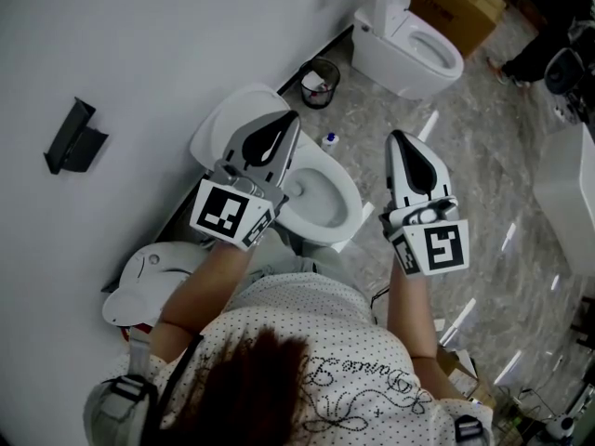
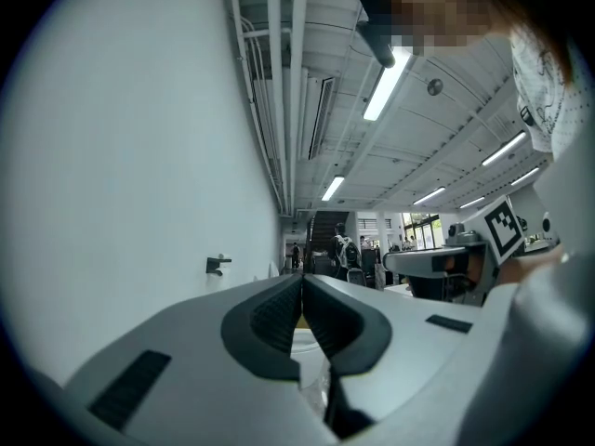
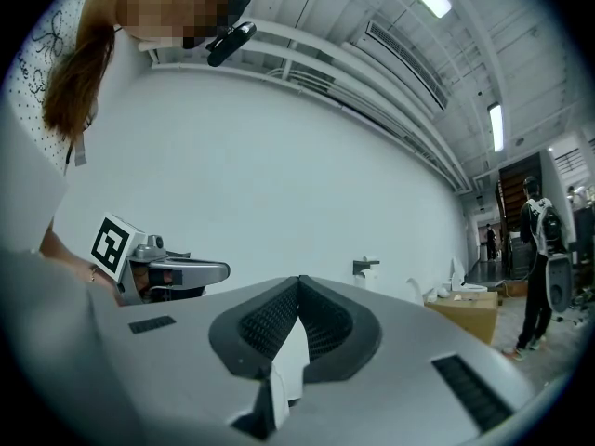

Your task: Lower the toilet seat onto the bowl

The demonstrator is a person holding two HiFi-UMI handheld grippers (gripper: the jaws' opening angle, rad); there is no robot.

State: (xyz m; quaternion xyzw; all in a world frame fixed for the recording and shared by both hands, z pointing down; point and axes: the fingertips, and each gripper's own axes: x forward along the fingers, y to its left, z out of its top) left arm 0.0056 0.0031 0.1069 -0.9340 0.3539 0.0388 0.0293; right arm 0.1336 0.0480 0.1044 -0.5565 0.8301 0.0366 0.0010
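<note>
Head view: left gripper and right gripper both clenched, empty. Seat raised beside left tip; best to hook its top edge and ease it onto bowl.

Waste bin: dark, round, on the floor against the wall, with something white inside.
Small bottle: white with a blue top, upright on the floor near the bin.
Second toilet: white, farther along the same wall.
Cardboard box: brown, just behind that second toilet.
Wall bracket: black, fixed to the white wall.
Floor: grey, marbled, glossy.
Ceiling lights: long lit strips among exposed pipes.
Bystander: far down the hall, wearing a backpack.
</note>
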